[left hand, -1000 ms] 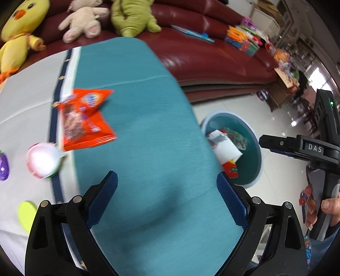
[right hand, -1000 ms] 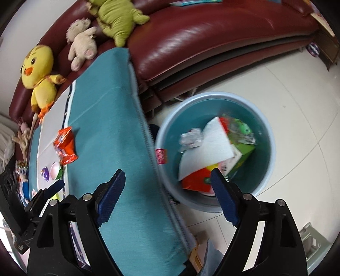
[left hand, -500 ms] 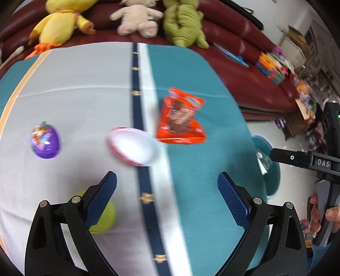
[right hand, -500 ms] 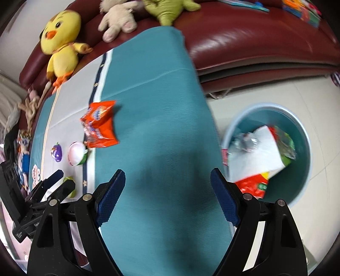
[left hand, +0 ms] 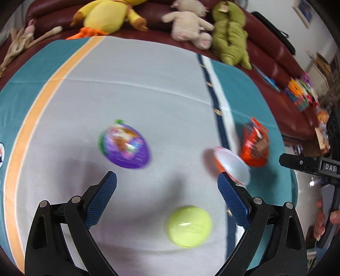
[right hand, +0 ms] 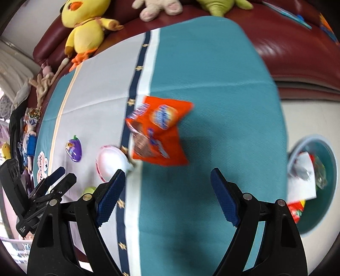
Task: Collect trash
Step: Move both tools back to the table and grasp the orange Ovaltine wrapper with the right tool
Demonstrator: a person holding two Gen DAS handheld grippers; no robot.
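An orange snack packet lies on the teal part of the cloth-covered table, just beyond my open right gripper, which holds nothing. A white cup with a red rim lies beside the packet. My left gripper hangs open and empty above the grey cloth, with a purple egg-shaped pack ahead to its left, a yellow-green ball below between its fingers, and the white cup and orange packet to the right. The teal bin on the floor holds several wrappers.
A dark red sofa runs behind the table with a yellow duck, a cream plush and a green plush. Books and toys lie on the sofa's right end. A hand holds the right gripper's handle at the far right.
Both grippers have swept left from the bin and the table's teal end toward the grey middle. The purple pack and the ball came into the left view. Both stayed open.
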